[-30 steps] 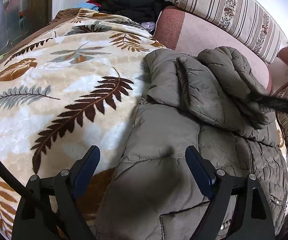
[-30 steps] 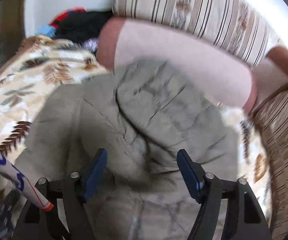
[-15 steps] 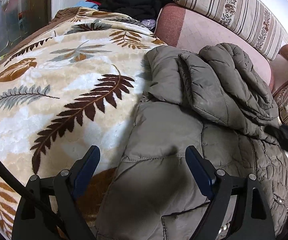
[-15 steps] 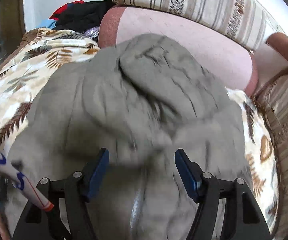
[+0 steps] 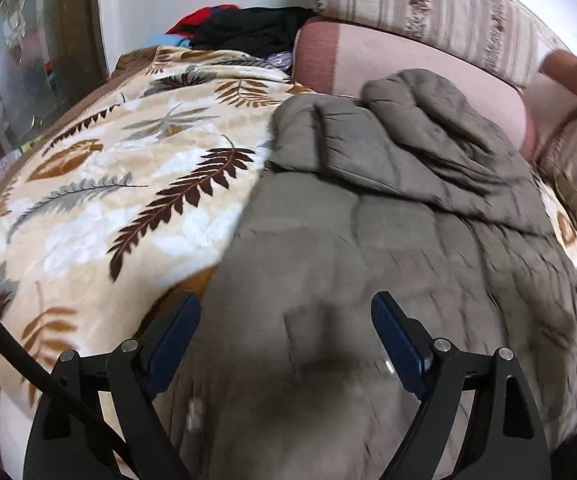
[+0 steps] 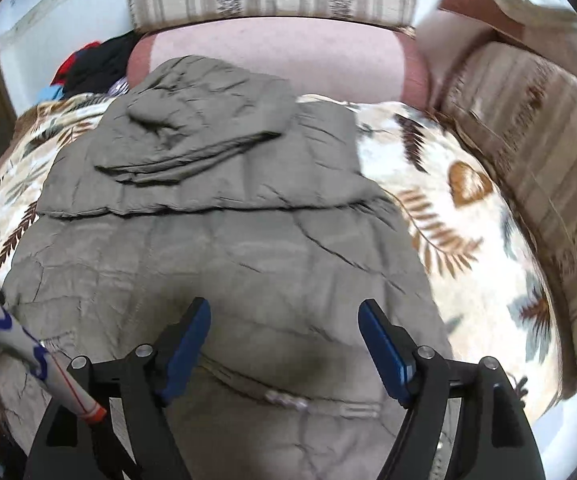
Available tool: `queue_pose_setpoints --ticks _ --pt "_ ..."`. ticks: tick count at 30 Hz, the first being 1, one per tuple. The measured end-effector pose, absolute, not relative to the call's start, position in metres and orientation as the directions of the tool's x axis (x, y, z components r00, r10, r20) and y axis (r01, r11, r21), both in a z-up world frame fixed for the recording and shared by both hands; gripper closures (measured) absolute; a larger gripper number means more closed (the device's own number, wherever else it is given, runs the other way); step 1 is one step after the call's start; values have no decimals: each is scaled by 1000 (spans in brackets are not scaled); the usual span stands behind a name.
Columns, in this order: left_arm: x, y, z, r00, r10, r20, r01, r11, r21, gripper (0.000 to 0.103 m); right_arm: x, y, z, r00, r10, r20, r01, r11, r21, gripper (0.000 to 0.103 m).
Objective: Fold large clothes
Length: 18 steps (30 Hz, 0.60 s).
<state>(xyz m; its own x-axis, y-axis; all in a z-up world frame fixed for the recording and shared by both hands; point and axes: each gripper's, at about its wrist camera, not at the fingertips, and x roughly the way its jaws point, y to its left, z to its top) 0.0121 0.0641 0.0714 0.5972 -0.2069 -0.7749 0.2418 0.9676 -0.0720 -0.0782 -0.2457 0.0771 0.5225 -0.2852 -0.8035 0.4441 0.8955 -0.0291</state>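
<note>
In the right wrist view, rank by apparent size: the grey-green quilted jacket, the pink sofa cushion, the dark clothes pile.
1. Grey-green quilted jacket, nearest the camera, so enlarged.
2. Pink sofa cushion.
3. Dark clothes pile, partly hidden and farthest away, so its true size is unsure.

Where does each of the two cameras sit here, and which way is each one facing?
Left wrist: on the left gripper, angled down over the grey padded jacket's left side and the leaf-print blanket; open jaws show.
Right wrist: on the right gripper, angled down over the jacket's middle, hood ahead; its jaws are opening, gripping nothing, a sleeve at lower left.
Shared: jacket, blanket, pink cushion, striped sofa back, dark clothes pile.
</note>
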Motion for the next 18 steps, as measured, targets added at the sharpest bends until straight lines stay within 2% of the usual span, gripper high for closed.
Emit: queue_pose_setpoints --ticks 6,11,18 --pt "-28 50 97 569 -241 -787 262 959 -105 17 -103 -265 72 565 -231 -792 471 879 80 23" --pt "-50 29 111 587 -246 -772 285 955 -88 17 -123 -265 73 591 -257 -765 454 889 52 22" --pt "-62 9 108 566 -225 -793 307 950 -50 17 -139 -268 70 599 -273 -753 453 891 37 21"
